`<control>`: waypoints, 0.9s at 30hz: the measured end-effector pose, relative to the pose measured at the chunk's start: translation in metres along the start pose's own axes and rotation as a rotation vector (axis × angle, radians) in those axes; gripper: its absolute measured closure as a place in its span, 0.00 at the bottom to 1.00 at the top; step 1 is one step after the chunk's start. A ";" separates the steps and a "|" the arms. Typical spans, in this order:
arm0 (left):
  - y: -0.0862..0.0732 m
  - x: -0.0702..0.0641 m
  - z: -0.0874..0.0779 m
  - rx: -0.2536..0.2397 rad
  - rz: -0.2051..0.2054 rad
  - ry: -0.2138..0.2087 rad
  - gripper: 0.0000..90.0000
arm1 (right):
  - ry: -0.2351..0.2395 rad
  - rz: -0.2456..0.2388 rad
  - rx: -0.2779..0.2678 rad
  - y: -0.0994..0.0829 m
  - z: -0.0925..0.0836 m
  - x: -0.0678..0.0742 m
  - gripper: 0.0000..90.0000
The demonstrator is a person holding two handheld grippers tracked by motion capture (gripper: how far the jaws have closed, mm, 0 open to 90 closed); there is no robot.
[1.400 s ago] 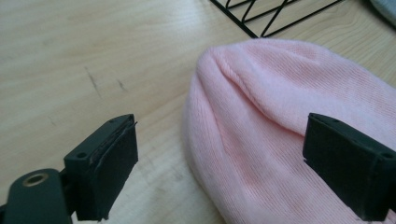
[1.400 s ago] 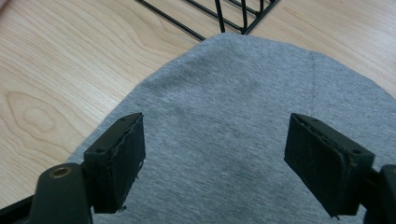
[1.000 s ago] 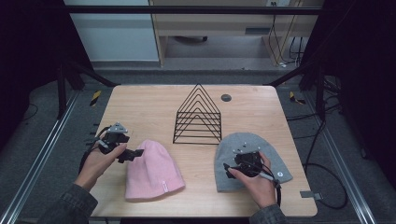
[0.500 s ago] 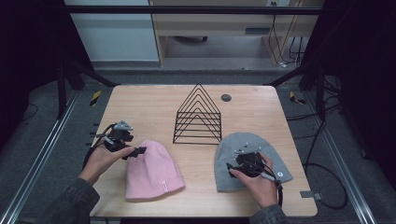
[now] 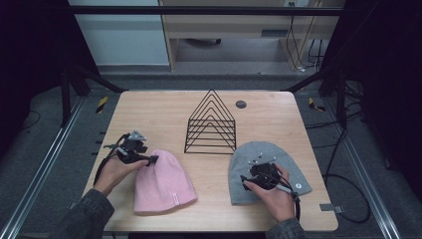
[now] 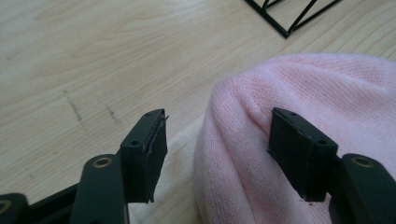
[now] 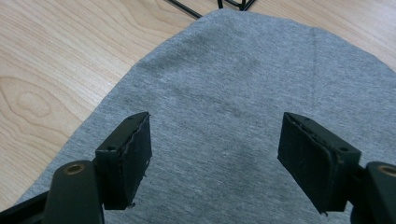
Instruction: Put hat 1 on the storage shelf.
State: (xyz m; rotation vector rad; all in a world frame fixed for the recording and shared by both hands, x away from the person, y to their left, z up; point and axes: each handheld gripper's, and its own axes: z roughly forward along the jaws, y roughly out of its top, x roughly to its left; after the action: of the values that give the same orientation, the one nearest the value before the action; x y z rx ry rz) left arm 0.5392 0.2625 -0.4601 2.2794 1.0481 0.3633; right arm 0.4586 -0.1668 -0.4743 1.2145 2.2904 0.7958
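— What's the left gripper (image 5: 149, 159) doing, from where you stand?

— Its jaws have just been closing in on the crown edge of the pink beanie (image 5: 164, 181). In the left gripper view a raised fold of the knit (image 6: 243, 140) sits between the two pads, one pad out on the bare table side and the other over the wool, but there's a gap on both sides, so it's parted and not pinching yet.

— And the other one?

— The right gripper (image 5: 245, 180) hovers low over the grey beanie (image 5: 268, 172), jaws spread wide with flat grey cloth (image 7: 215, 121) under and ahead of them and nothing caught between (no fold raised there that I can see). Both hats lie flat on the wooden table (image 5: 164, 114), pink just ahead of the left tool, grey under the right.

— So which step is this?

— I'd call it the grasp on the pink hat, about halfway done. Next it wants the jaws brought fully together on that fold, deep enough that the knit doesn't slip out when lifted.

— And beyond that?

— Farther out from both tools stands a black wire rack (image 5: 211, 122), which may be where the hats go, though I can't say for sure
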 end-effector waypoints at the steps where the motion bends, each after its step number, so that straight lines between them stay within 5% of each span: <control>1: -0.001 -0.001 0.002 0.009 0.002 0.006 0.41 | -0.002 -0.002 0.001 0.000 0.000 0.000 0.28; 13: -0.009 -0.006 0.014 0.043 0.002 -0.051 0.54 | -0.001 -0.008 0.013 0.000 0.001 0.001 0.27; 27: -0.010 -0.019 0.014 0.070 0.036 -0.022 0.80 | -0.020 0.005 0.006 0.000 -0.001 -0.007 0.28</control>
State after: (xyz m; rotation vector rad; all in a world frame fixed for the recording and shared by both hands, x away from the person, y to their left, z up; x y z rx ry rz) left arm 0.5277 0.2474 -0.4768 2.3616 1.0241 0.3197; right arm 0.4615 -0.1726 -0.4723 1.2260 2.2766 0.7753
